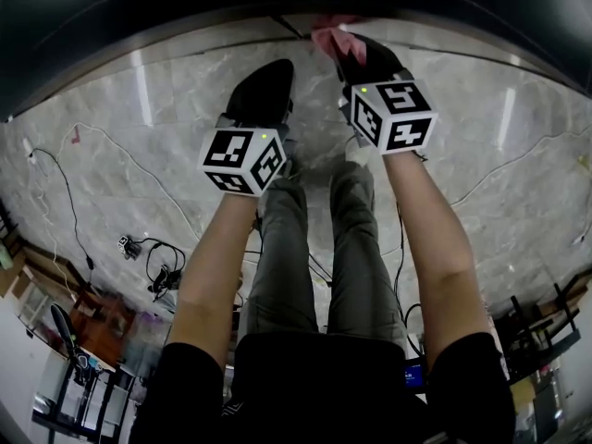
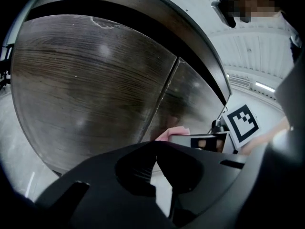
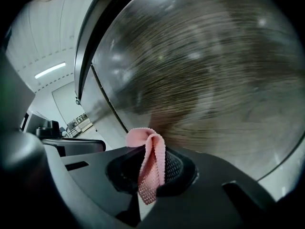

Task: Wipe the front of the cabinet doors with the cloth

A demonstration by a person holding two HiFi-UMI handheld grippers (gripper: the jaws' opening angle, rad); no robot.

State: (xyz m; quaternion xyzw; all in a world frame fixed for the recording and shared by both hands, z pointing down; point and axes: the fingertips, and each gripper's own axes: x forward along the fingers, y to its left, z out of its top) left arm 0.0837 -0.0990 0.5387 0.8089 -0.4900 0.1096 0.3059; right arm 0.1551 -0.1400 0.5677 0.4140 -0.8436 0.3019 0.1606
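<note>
Head view: your right gripper (image 1: 344, 52) is up at the cabinet (image 1: 185, 3), with the pink cloth (image 1: 331, 37) poking out of its tip. Your left gripper (image 1: 276, 70) sits just beside it, a bit lower, aimed the same way. There are cables (image 1: 153, 252) on the floor near your legs, so watch your feet if you sidestep along the doors.

Left gripper view: the jaws are pressed together with nothing between them. This one is idle. The dark wood door (image 2: 95, 89) fills the frame and the seam (image 2: 167, 87) between the two doors runs down the middle. The cloth shows past the jaw tips, low against the right-hand door. Risk: an idle gripper parked this near the panel could knock it if both arms sweep together. Pull it back.

Right gripper view: the jaws are clamped on the cloth, which is pinched into a narrow folded strip with only a small loop standing proud of the tips. The door is right ahead. I can't tell whether the loop is actually touching the wood.

Risks as I read it:
- So little cloth is exposed that the hard jaw tips could reach the door first and scratch it.
- The narrow contact will probably leave streaks and unwiped bands.
- Drag on the wood could pull the strip out of the pinch.
- The loop could snag at the seam.
</note>
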